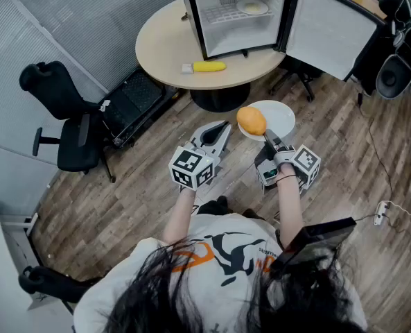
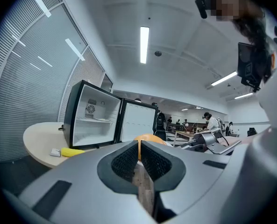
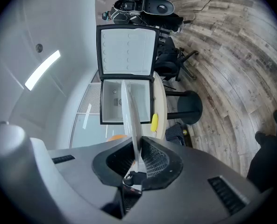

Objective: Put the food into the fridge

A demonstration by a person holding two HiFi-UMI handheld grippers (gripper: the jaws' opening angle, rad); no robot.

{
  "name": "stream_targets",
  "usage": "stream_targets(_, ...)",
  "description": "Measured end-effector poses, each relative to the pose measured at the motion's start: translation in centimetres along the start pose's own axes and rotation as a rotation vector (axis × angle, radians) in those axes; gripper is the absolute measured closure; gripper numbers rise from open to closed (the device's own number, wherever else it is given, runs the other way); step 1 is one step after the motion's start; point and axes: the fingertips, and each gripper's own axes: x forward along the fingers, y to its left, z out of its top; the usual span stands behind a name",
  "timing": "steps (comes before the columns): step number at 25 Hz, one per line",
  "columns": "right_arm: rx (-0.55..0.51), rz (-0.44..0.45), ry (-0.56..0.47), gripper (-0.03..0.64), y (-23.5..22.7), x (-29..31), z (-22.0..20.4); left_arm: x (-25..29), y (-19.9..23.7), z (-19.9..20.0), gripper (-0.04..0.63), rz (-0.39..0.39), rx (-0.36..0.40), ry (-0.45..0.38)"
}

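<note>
At the middle of the head view, the right gripper pinches the near rim of a white plate, its jaws pressed onto the thin edge (seen edge-on in the right gripper view). The orange food sits on the plate's left part, just up and left of the jaw tips and clear of them. It is a smooth, rounded orange lump. The left gripper is just left of it, jaws pressed together on nothing. At the top of the frame the fridge stands open on the round table, with a yellow item lying in front of it.
</note>
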Motion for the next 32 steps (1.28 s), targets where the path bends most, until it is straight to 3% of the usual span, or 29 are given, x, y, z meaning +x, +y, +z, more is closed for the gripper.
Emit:
stream_targets(10, 0.024, 0.0, -0.02, 0.58, 0.4, 1.7, -0.9, 0.0, 1.8, 0.0, 0.583, -0.023, 0.002, 0.004)
stream_targets(21, -0.044, 0.003, -0.051, 0.58, 1.4, 5.2, -2.3, 0.2, 5.5, -0.1, 0.583, -0.067, -0.01, 0.0)
stream_targets(32, -0.042, -0.015, -0.031, 0.58, 1.2, 7.8, -2.0, 1.6, 7.9, -0.4, 0.583, -0.059, -0.038, 0.004)
